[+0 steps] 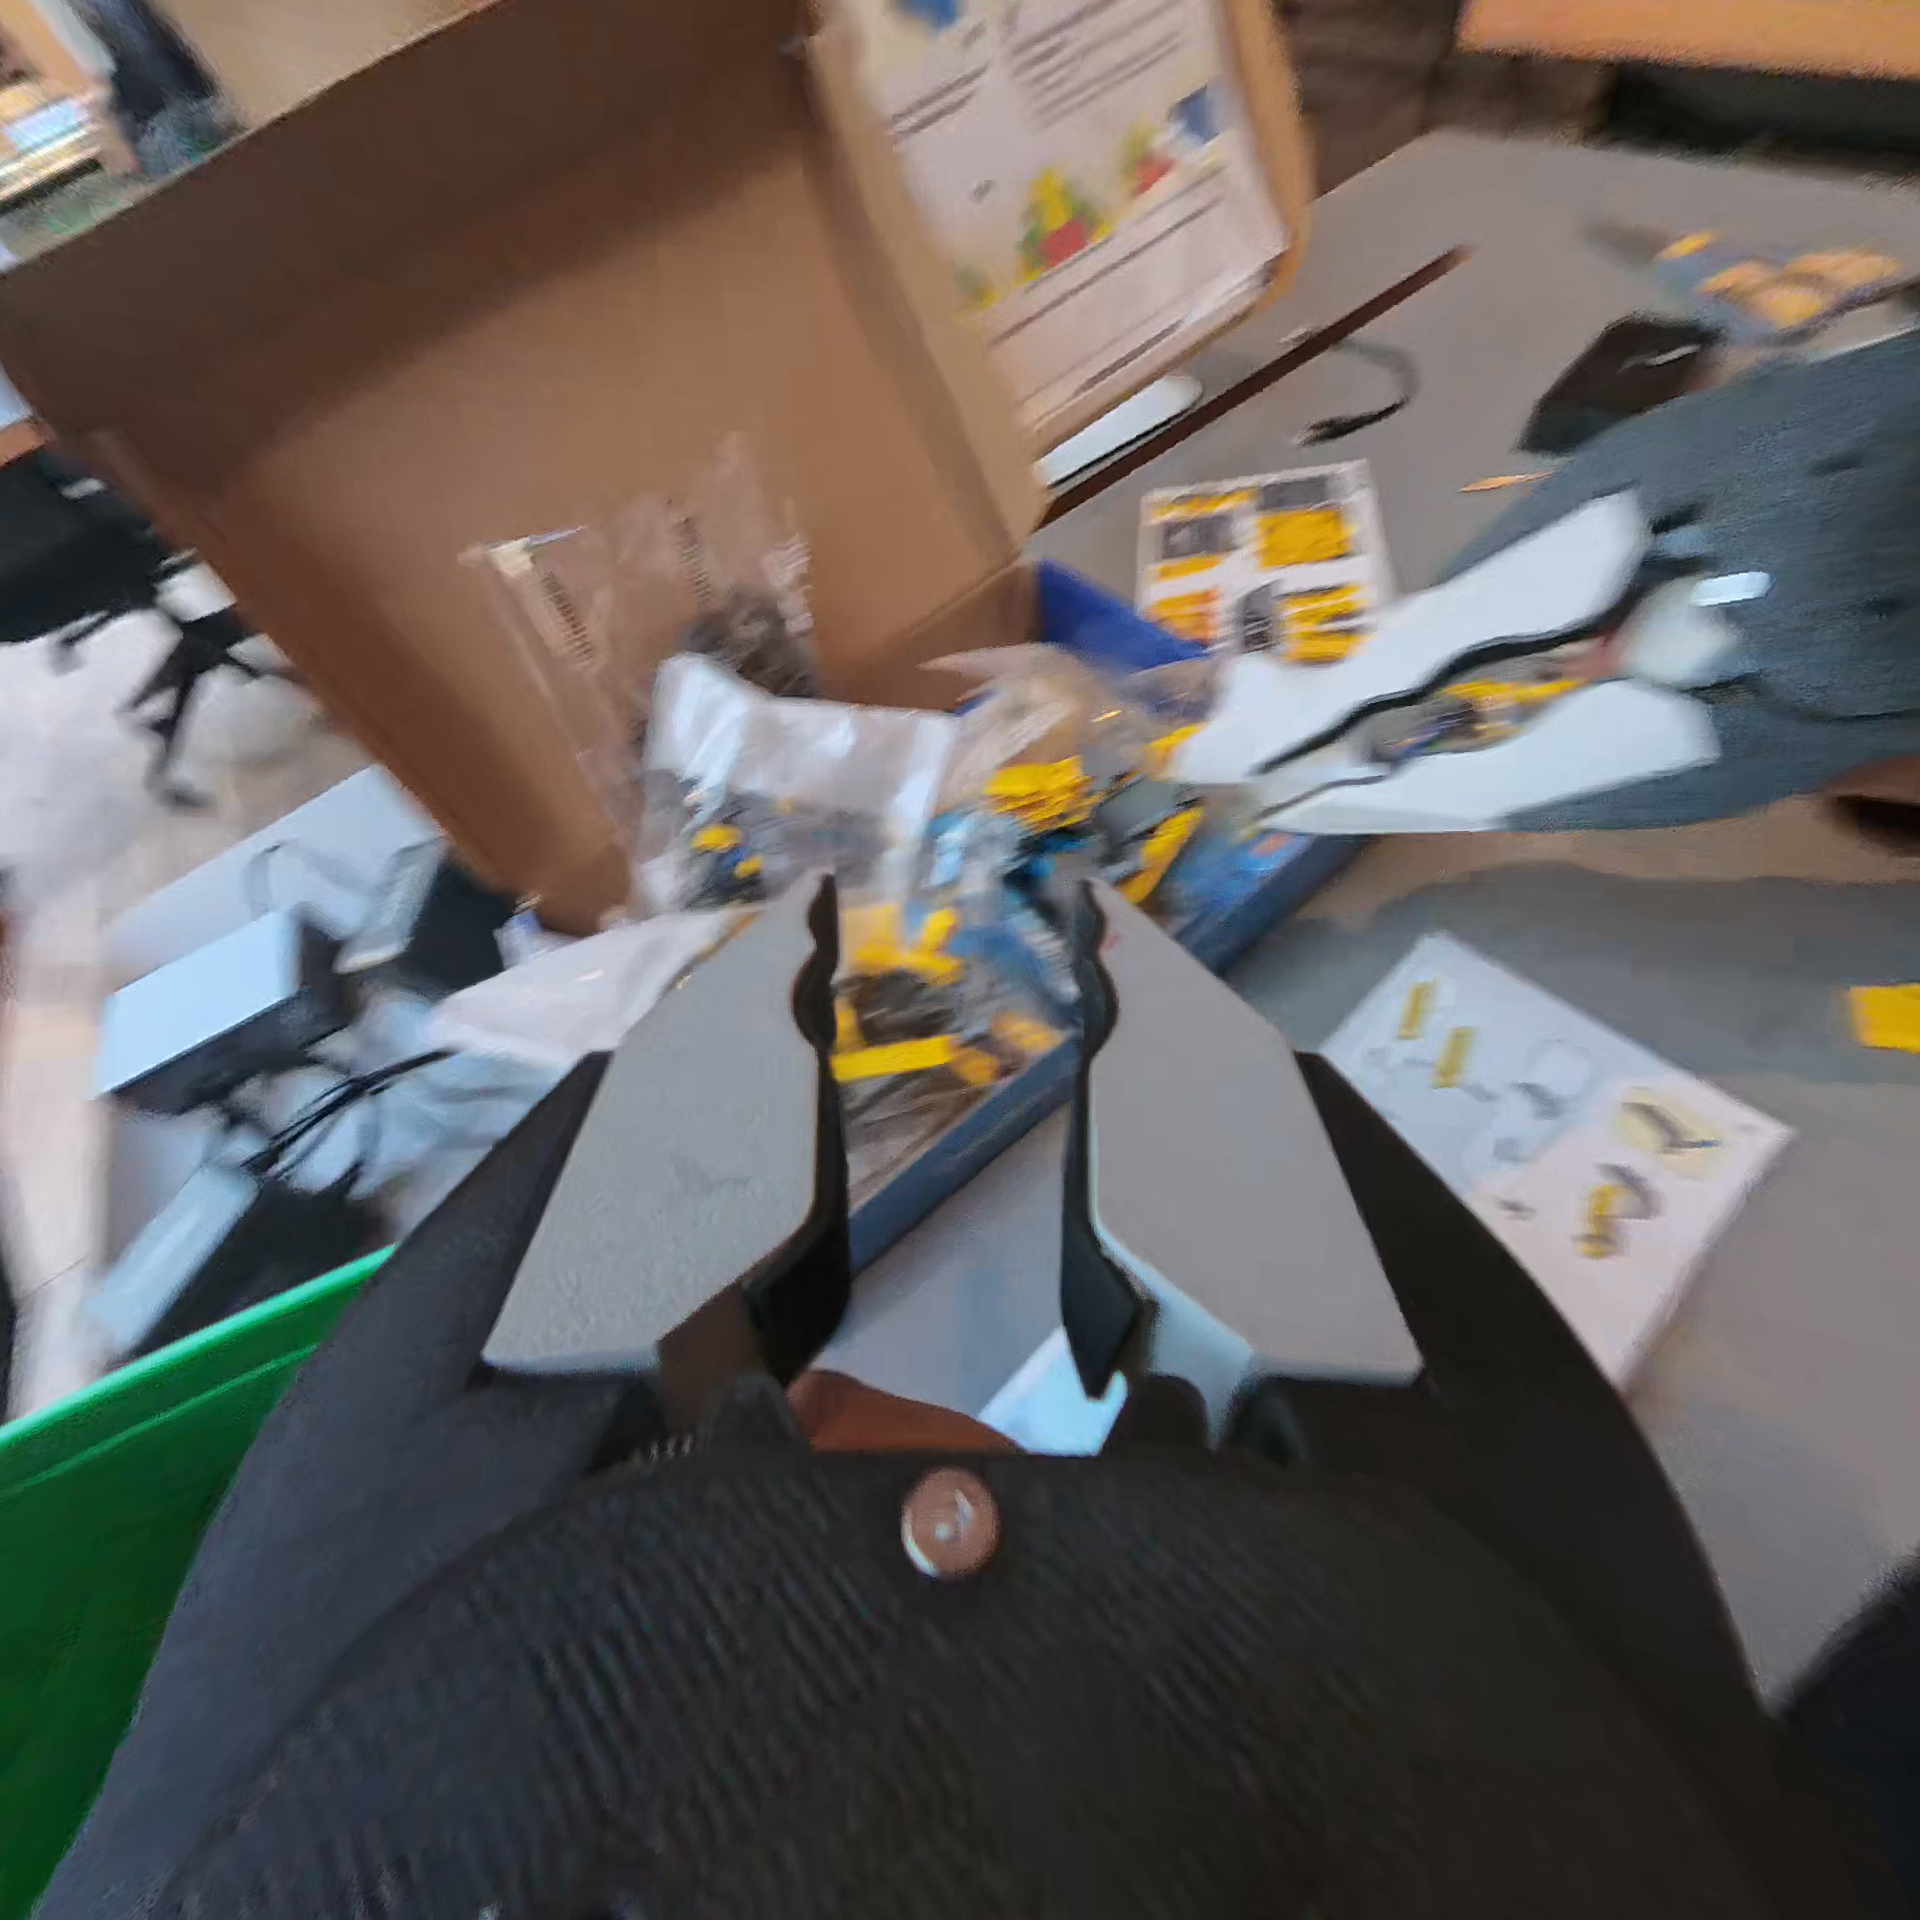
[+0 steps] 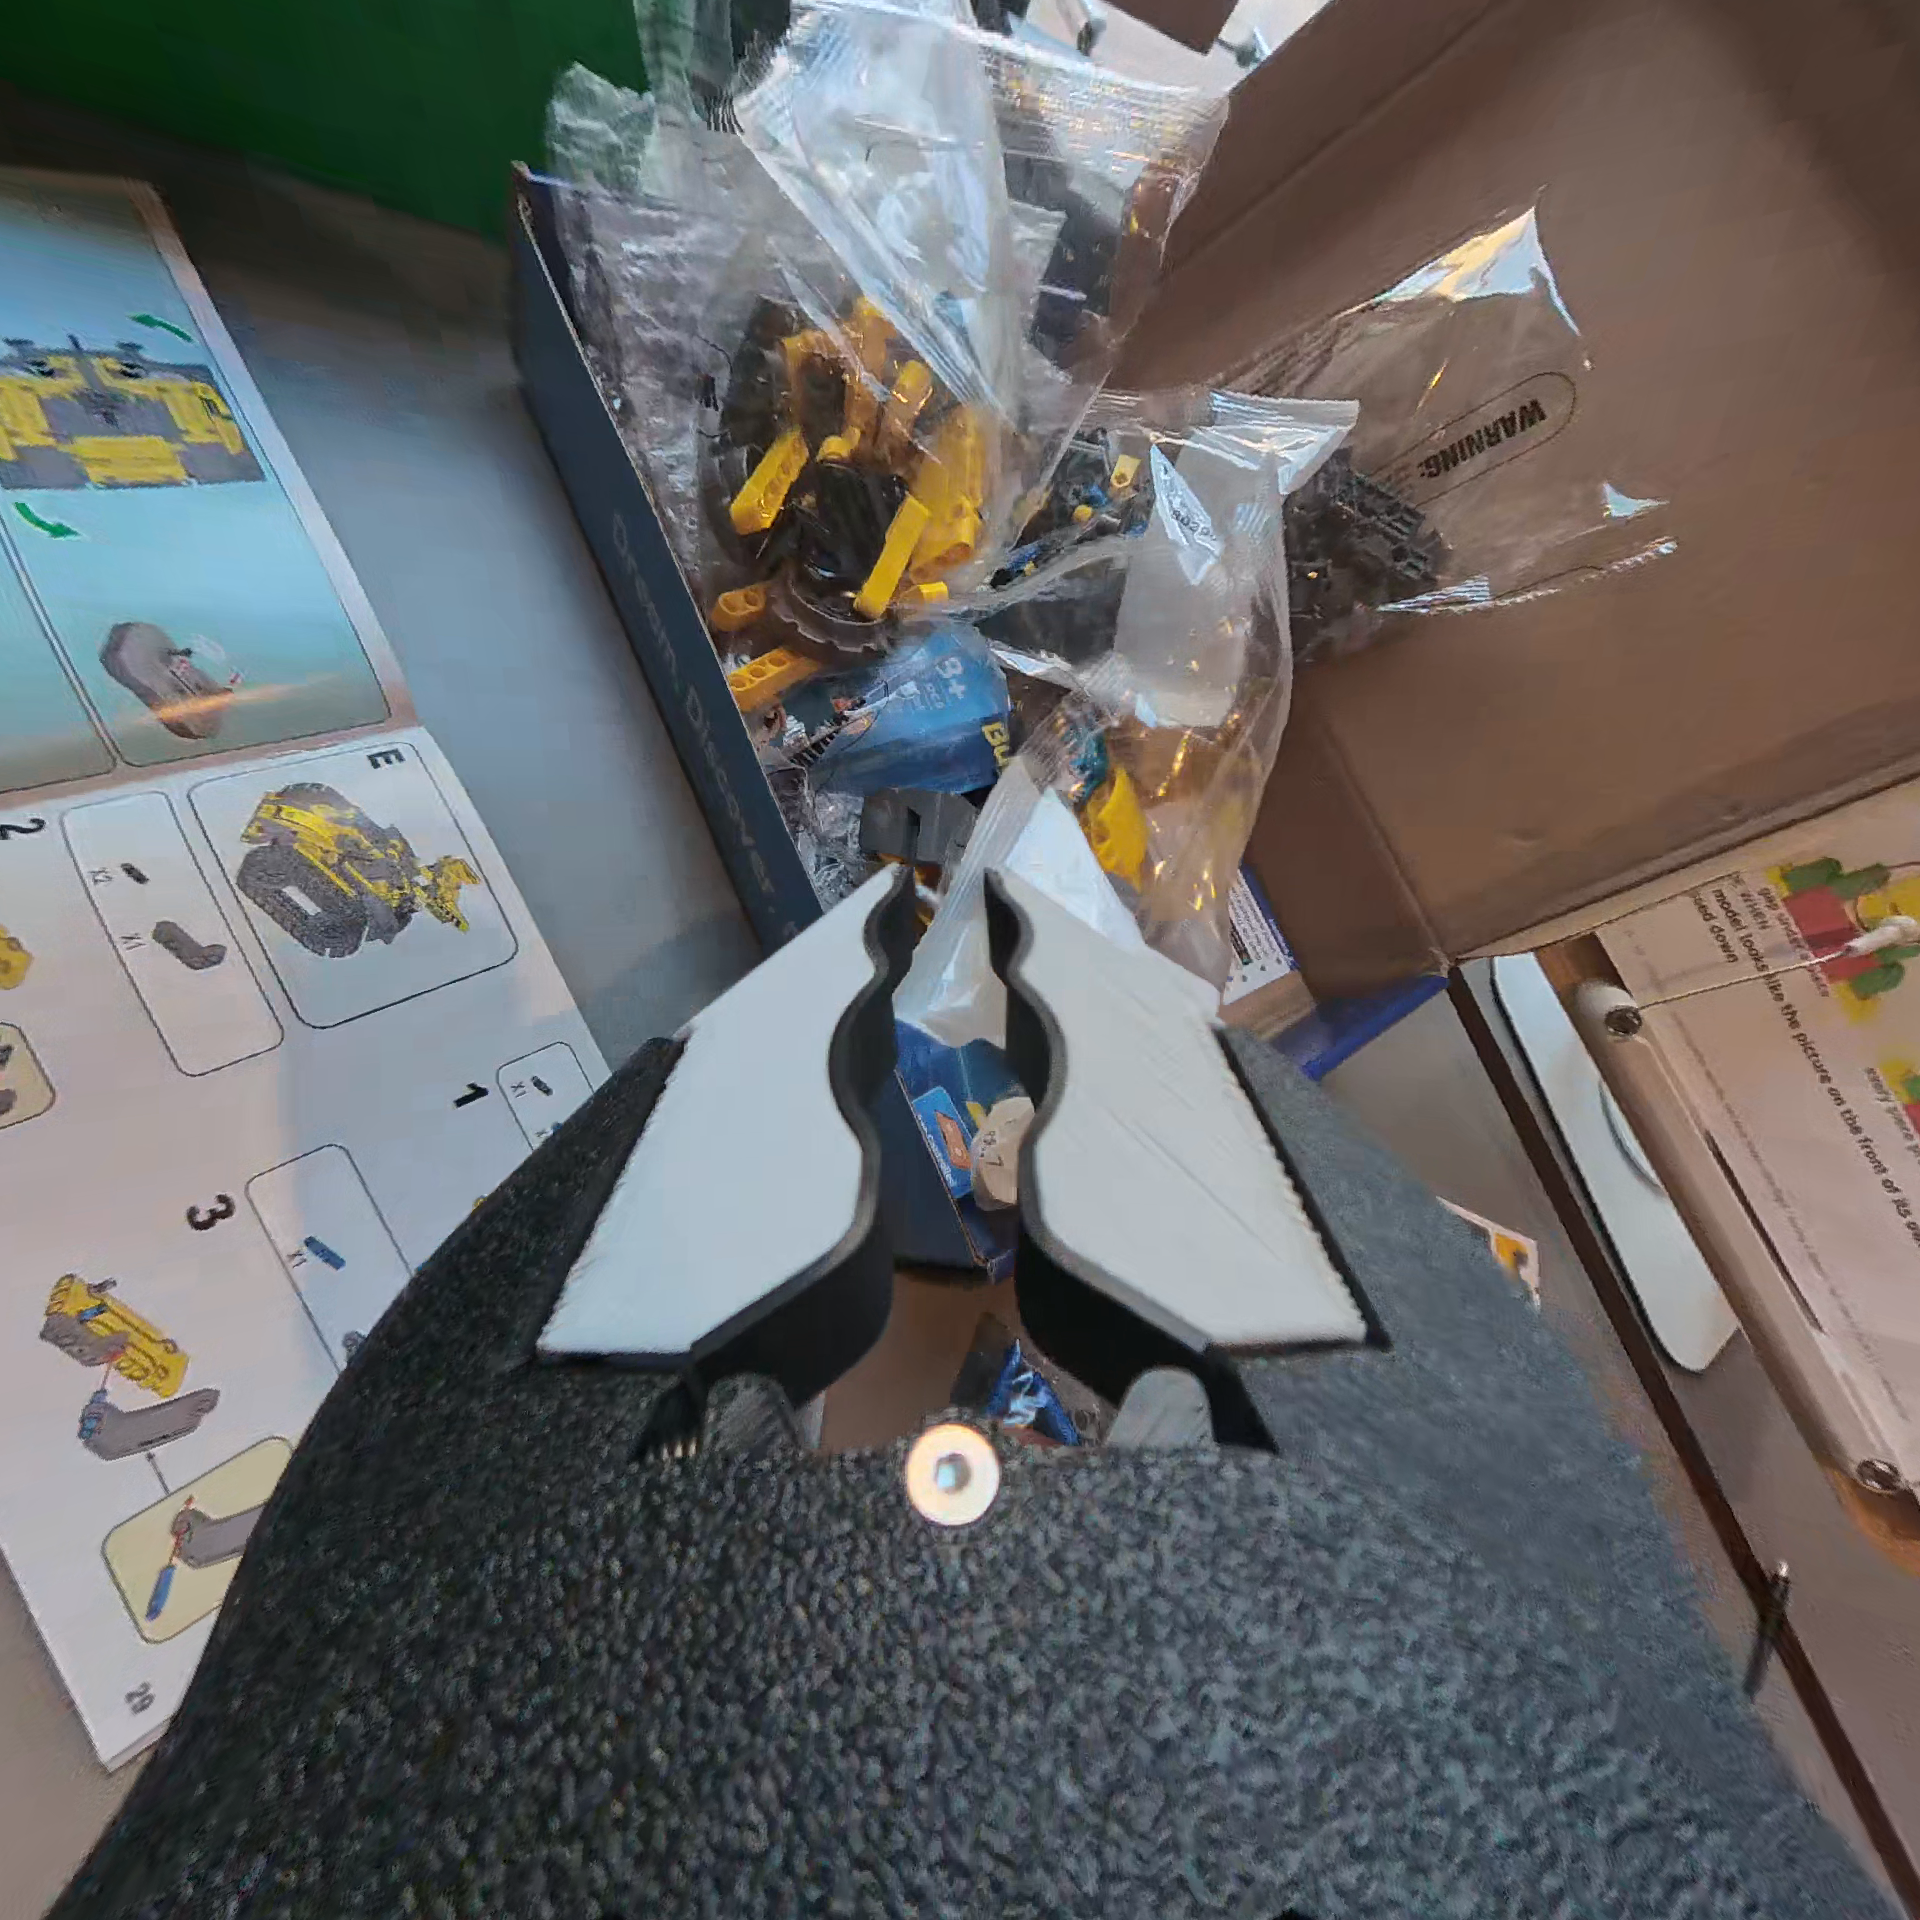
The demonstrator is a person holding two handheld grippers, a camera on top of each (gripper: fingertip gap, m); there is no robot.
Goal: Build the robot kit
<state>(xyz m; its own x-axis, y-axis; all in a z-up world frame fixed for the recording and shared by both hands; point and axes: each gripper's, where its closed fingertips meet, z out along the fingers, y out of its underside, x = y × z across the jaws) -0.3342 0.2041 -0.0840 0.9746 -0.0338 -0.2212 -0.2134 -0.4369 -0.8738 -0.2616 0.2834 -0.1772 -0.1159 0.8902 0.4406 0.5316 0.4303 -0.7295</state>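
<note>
1. Right wrist view: your right claw was nearly closed, pinching a clear plastic bag of yellow bricks above the blue tray.
2. Your left claw hung open and empty over the surface, beside the cardboard box.

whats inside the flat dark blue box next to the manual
The dark blue box holds clear plastic bags of yellow and black building pieces, plus a small blue printed pack. The heaped bags hide the box's bottom and whatever lies beneath them.
</note>
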